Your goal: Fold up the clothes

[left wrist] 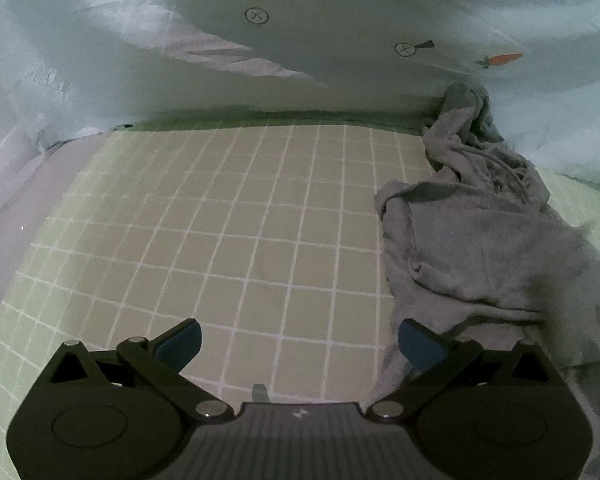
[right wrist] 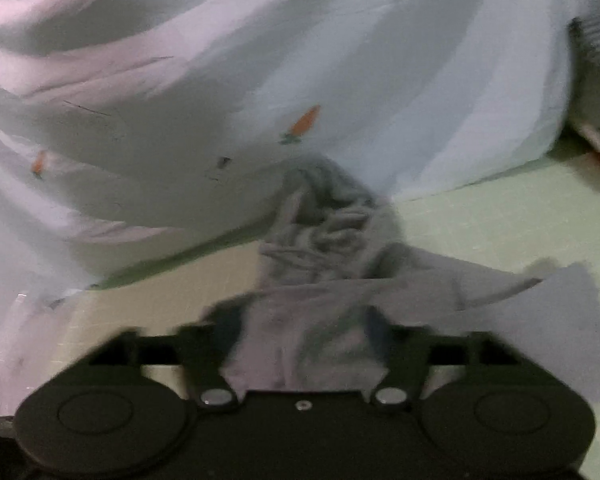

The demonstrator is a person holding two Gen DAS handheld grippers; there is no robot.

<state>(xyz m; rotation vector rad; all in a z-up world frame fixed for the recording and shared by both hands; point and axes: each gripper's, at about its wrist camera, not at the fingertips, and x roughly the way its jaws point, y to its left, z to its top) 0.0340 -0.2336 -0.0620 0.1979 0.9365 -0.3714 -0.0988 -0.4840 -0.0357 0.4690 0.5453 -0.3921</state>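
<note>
A crumpled grey garment (left wrist: 472, 240) lies on the green checked sheet (left wrist: 240, 220), at the right of the left wrist view. My left gripper (left wrist: 300, 344) is open just left of the garment's near edge. Its right blue pad (left wrist: 420, 346) is beside the cloth, and nothing is between the fingers. The right wrist view is motion-blurred. In it my right gripper (right wrist: 304, 320) has its jaws drawn partly in on a thick bunch of the grey garment (right wrist: 324, 248). Cloth fills the gap and hides the fingertips. A taut fold runs from there toward the right.
A pale quilt with carrot prints (left wrist: 340, 40) is heaped along the far side of the bed, and the garment's far end touches it. The quilt (right wrist: 260, 80) also fills the back of the right wrist view. A grey ribbed object (right wrist: 598, 40) stands at the far right.
</note>
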